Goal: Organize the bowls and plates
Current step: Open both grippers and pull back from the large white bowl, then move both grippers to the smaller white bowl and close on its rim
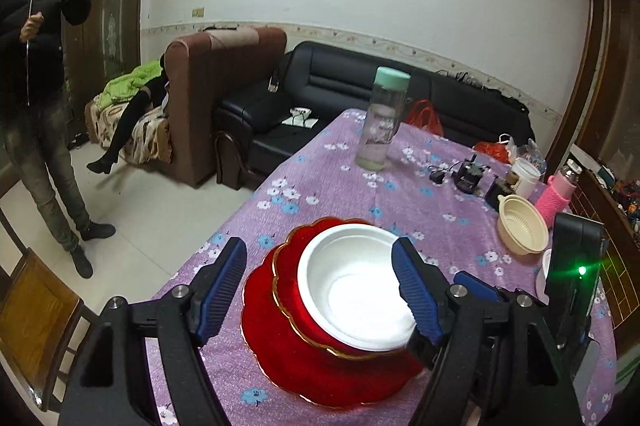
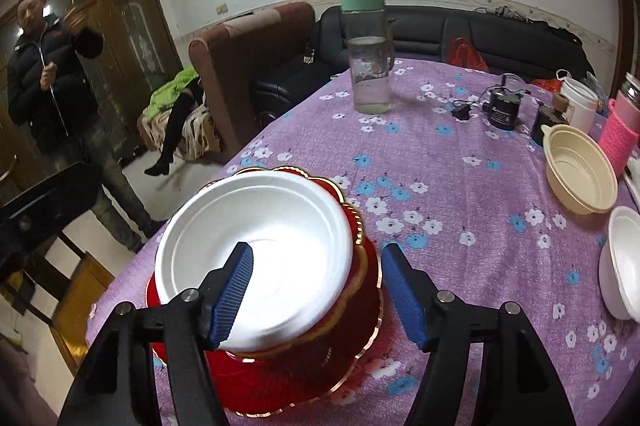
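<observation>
1. The white foam bowl is seen lying between the spread blue-padded fingers of the left gripper; neither pad is seen pressing on it, though the right-hand pad stands just beside its rim.
2. In the right wrist view, the right gripper is shown with its fingers apart and nothing clamped; one pad hangs in front of the foam bowl, the other in front of the red ware and cloth just beside it. Contact cannot be told.
3. The foam bowl is plain, round, wide-rimmed and empty.
4. It is nested in a red glossy bowl with a scalloped gold rim, which is set on a red scalloped gold-edged plate.
5. This stack is placed on the purple flowered tablecloth, near the table's edge.
6. Beyond the stack, a clear bottle with a mint-green cap is stood upright; a little liquid is seen at its bottom.
7. To the right of the stack, well apart, a cream plastic bowl is seen empty, and a second white foam bowl lies nearer than it.
8. Past the cream bowl, a pink-sleeved bottle and a white cup are stood.
</observation>
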The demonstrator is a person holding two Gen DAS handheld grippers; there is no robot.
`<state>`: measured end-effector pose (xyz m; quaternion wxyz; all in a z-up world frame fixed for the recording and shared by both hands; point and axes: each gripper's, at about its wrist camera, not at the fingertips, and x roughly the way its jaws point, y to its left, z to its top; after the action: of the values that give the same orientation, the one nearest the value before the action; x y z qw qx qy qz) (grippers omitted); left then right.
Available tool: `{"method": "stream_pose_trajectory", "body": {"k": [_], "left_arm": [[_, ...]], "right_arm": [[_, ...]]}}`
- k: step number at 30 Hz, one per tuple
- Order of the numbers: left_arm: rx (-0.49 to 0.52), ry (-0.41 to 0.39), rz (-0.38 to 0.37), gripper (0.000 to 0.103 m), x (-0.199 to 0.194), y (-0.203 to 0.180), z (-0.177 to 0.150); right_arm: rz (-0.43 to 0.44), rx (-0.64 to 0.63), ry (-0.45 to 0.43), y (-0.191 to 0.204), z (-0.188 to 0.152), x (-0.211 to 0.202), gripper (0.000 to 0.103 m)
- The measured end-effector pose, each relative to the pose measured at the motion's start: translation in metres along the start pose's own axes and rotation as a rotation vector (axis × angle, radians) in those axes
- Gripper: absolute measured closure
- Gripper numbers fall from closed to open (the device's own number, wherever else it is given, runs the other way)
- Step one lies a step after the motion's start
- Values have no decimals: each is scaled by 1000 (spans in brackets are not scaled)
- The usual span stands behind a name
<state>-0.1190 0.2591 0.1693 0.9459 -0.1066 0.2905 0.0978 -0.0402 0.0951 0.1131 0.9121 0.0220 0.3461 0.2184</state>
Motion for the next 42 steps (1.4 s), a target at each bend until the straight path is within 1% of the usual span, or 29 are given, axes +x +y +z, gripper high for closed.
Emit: {"method": "stream_pose_trajectory", "body": {"k": [4,5,7,9,13,16,18,20,21,22,25,28,30,31,33,36,38,42], "left_arm": [[1,-41,12,20,-17,-10,-3],[3,-47,13,19,-21,-14,-4],[10,-57,6,12,-25,-23,-7],[28,-55,-4,10,-26,-36,-11],[101,-45,-11,9,-25,-67,-22],[169,-60,-6,9,-26,-92,-32],[200,-73,-10,9,-27,-105,-36],[234,-84,-17,9,-28,-120,-39],[246,-81,-26,9,-27,-125,-40],[261,-71,-42,9,-25,-132,-41],[281,-9,-84,9,-11,-151,-45],[267,117,-180,9,12,-170,-49],[258,181,-217,9,25,-182,-52],[260,202,-219,9,31,-190,-53],[280,219,-213,9,38,-205,-56],[318,221,-189,9,48,-228,-56],[344,202,-160,9,52,-239,-56],[421,139,-94,9,62,-263,-61]], "right_arm": [[1,36,-31,-15,-4,-18,32],[2,51,-41,-22,-7,-24,32],[-3,69,-54,-34,-12,-34,32],[-21,83,-70,-49,-17,-45,32],[-107,82,-119,-79,-31,-74,31],[-205,89,-177,-107,-41,-97,23],[-261,125,-236,-131,-47,-116,12],[-311,200,-294,-163,-52,-133,11],[-326,234,-306,-175,-53,-139,11],[-336,275,-311,-191,-55,-144,11],[-364,413,-298,-242,-61,-154,11],[-416,509,-283,-285,-67,-158,11],[-413,558,-272,-306,-69,-155,11],[-406,580,-268,-315,-69,-153,11],[-397,618,-254,-332,-67,-145,11],[-407,634,-237,-346,-60,-128,12],[-424,637,-239,-350,-63,-122,12],[-427,640,-209,-357,-74,-118,15]]}}
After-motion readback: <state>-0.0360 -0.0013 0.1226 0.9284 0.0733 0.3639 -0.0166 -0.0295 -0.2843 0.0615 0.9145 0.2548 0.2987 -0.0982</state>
